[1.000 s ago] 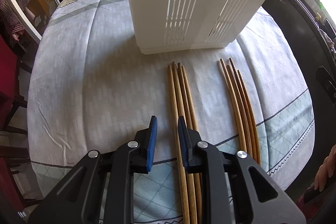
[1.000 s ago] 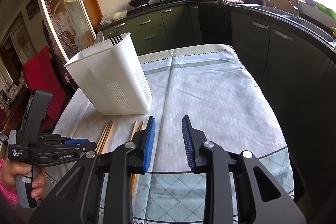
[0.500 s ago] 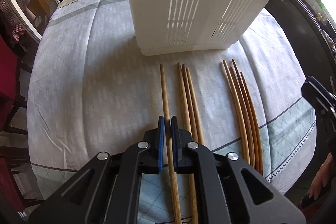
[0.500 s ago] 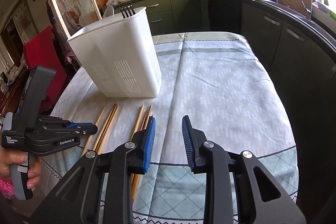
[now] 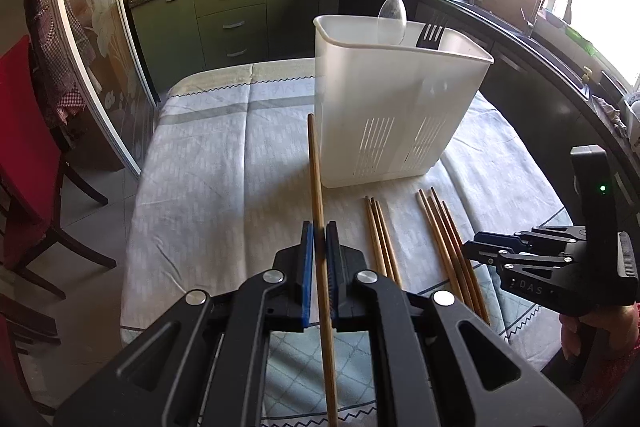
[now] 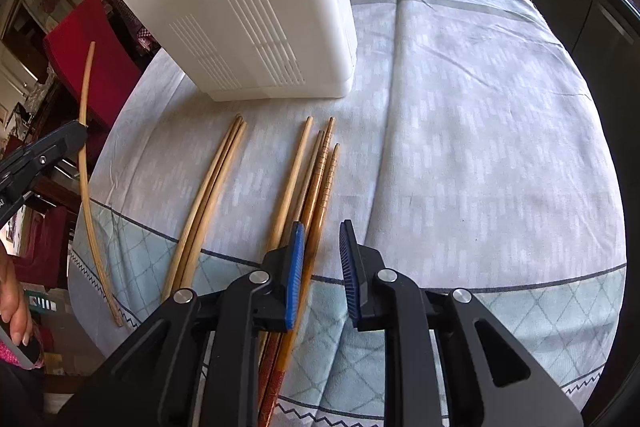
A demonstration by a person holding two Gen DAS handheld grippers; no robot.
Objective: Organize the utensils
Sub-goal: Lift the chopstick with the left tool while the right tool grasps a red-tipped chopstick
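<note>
Bamboo, one thin chopstick (image 5: 316,187), is pinched between the blue pads of my left fingers (image 5: 319,255), which are closed on it near its middle, its tip pointing toward 12 o'clock beside the white plastic caddy (image 5: 400,115). I judge the grip narrow: the stick could pivot or slide out as I tilt it toward the rim, or its tip could knock the wall and shove the light caddy across the cloth on the counter (image 5: 224,163). My right fingers (image 6: 322,267) stand parted and empty, hovering just over the darker chopsticks (image 6: 320,179); coming down off-centre could scatter that bundle, or nudge the paler three (image 6: 212,183) lying at 9 o'clock of them.
</note>
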